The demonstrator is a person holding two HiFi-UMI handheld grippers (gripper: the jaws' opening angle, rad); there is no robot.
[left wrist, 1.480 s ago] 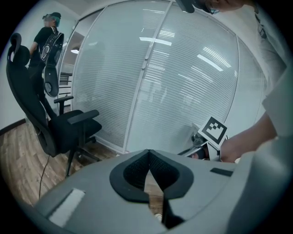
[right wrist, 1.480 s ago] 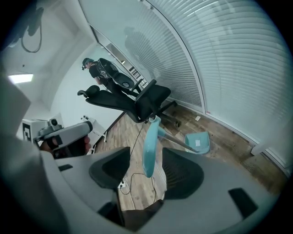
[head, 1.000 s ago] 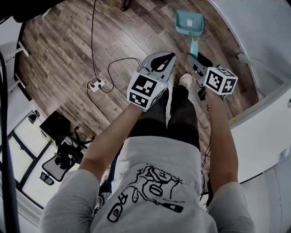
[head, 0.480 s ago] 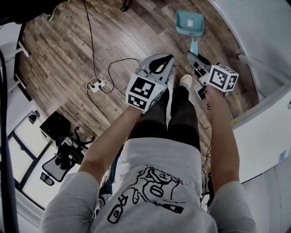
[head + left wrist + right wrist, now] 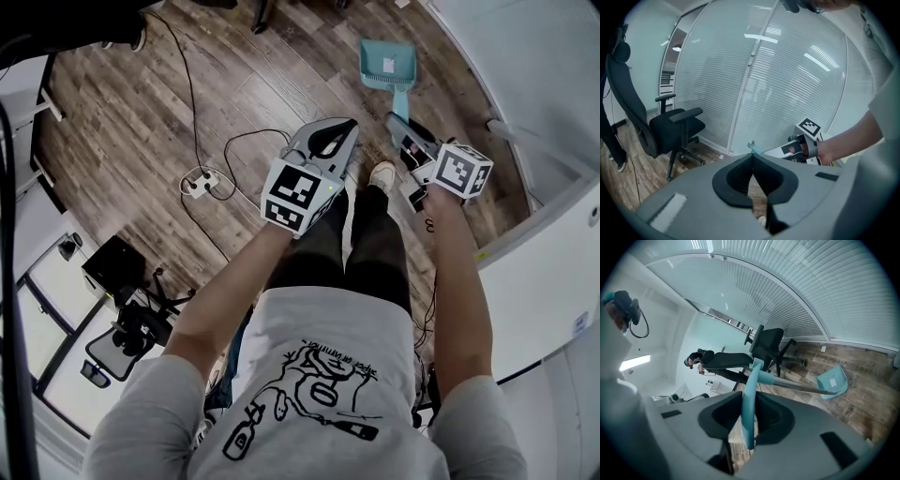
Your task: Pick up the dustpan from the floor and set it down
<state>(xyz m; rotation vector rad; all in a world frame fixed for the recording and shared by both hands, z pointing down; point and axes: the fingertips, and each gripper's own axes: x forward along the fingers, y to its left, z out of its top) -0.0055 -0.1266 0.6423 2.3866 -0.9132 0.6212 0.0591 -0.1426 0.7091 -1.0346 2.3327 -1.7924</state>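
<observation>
Right gripper view: right gripper (image 5: 750,397) jaws, just closed, pinch the teal dustpan (image 5: 833,382) by its handle, pan end far right at the floor (image 5: 141,122). Left gripper (image 5: 753,155) jaws pressed together, empty.

shirt (image 5: 319,328) print: illegible | dustpan (image 5: 375,70) sticker: illegible | other text: none

One teal dustpan (image 5: 387,62). Two grippers: the left hand-held gripper (image 5: 345,126) and the right hand-held gripper (image 5: 396,120). One white power strip (image 5: 199,181) on the floor (image 5: 131,103). One black office chair (image 5: 670,125) in the left gripper view.
</observation>
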